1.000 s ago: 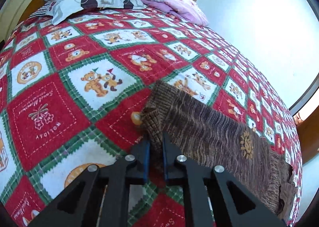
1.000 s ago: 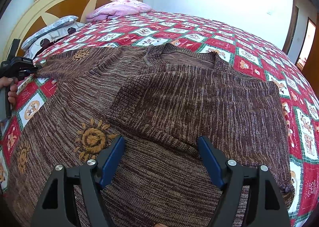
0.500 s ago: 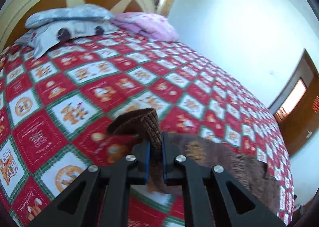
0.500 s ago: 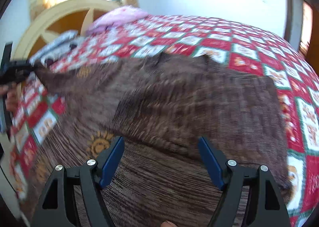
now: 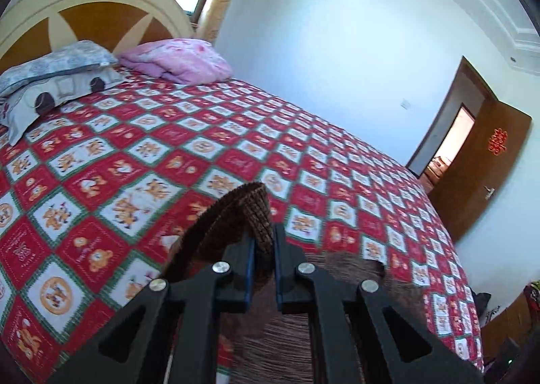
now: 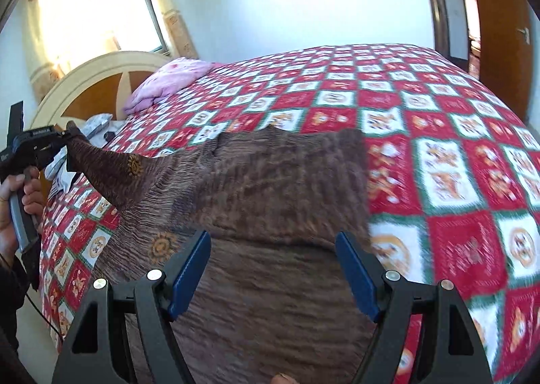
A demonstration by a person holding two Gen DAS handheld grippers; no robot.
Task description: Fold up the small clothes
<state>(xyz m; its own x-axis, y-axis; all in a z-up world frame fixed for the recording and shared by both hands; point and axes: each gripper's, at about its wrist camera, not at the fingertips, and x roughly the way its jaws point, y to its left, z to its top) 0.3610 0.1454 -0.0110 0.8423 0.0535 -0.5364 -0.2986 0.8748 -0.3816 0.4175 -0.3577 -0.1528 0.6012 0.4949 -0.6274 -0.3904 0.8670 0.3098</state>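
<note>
A brown knit sweater (image 6: 276,215) with orange sun motifs lies spread on the red patterned bedspread (image 6: 455,181). One sleeve is folded across its body. My left gripper (image 5: 262,249) is shut on the cuff (image 5: 256,212) of the other sleeve (image 6: 111,171) and holds it lifted above the bed. It shows at the far left of the right wrist view (image 6: 65,134). My right gripper (image 6: 273,249) is open and empty, hovering over the sweater's lower body.
Grey and pink pillows (image 5: 175,60) lie against the headboard (image 5: 87,16) at the head of the bed. A white wall and an open brown door (image 5: 479,164) stand beyond the far side. A window (image 6: 128,12) is behind the headboard.
My left gripper has lifted the sleeve cuff off the bed and swung it up. The right gripper has pulled back slightly and stays open.
</note>
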